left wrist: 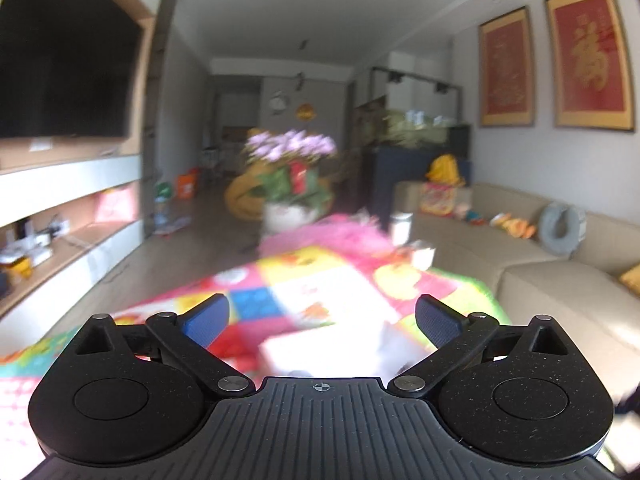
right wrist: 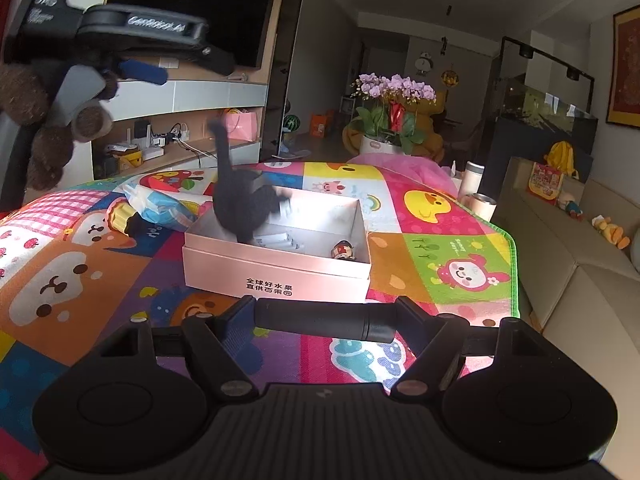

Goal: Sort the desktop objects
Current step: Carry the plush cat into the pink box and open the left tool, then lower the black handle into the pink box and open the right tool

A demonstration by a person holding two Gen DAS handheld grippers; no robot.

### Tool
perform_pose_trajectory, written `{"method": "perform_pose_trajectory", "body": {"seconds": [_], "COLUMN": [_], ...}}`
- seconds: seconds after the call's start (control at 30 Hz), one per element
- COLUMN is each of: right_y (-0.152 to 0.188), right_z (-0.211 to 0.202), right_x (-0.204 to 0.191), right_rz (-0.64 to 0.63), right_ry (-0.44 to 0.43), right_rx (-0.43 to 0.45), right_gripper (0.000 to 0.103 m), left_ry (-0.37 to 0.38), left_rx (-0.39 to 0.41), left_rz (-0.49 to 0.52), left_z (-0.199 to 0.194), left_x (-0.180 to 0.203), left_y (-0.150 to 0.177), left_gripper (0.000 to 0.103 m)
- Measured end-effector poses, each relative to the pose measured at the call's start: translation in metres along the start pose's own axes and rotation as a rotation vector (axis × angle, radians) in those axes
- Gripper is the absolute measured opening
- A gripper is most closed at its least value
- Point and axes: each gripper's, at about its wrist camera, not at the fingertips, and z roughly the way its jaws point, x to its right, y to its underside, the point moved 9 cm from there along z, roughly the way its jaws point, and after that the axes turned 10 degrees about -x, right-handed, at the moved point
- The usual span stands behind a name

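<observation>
The right gripper (right wrist: 320, 318) pinches a black cylindrical tube (right wrist: 324, 319); the open pale pink cardboard box (right wrist: 276, 270) sits just ahead. It should carry forward over the rim before letting go. The left gripper (left wrist: 320, 320) is spread, empty.

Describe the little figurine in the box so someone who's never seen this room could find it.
On the colourful cartoon play mat sits an open pale pink cardboard box with black Chinese print on its front. The small figurine lies in the box's near right corner, red and brown with a painted face, unlike the white tubes and black sock beside it.
</observation>
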Motion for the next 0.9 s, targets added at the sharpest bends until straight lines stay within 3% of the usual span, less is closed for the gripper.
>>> {"method": "perform_pose_trajectory", "body": {"seconds": [0.2,0.37,0.4,0.43,0.47,0.53,0.7,0.9], "right_y": [-0.045,-0.124,-0.138,-0.153,-0.163,-0.177,-0.168,-0.116], "right_z": [0.003,0.025,0.035,0.048,0.060,0.081,0.119,0.181], "right_x": [0.008,0.011,0.010,0.009,0.006,0.003,-0.019,-0.044], "right_rz": [0.042,0.101,0.111,0.111,0.104,0.118,0.124,0.205], "right_ry": [-0.006,-0.033,-0.037,-0.054,-0.072,-0.071,-0.189,-0.276], "right_rx": [0.054,0.120,0.122,0.111,0.092,0.068,-0.084,-0.412], "right_gripper": [0.075,0.075,0.077,0.089,0.093,0.094,0.094,0.093], "left_ry": [-0.077,-0.070,-0.069,-0.071,-0.073,-0.078,-0.058,-0.044], "left_rx": [-0.125,-0.198,-0.201,-0.203,-0.205,-0.204,-0.212,-0.205], "left_rz": [0.010,-0.048,-0.062,-0.071,-0.075,-0.077,-0.110,-0.136], "left_z": [-0.013,-0.012,-0.015,-0.017,-0.019,-0.022,-0.019,-0.022], "left_x": [-0.031,-0.055,-0.059,-0.061,-0.064,-0.064,-0.069,-0.074], "left_y": [0.083,0.127,0.133,0.139,0.147,0.156,0.164,0.162], "left_gripper": [0.103,0.103,0.103,0.103,0.103,0.103,0.103,0.103]}}
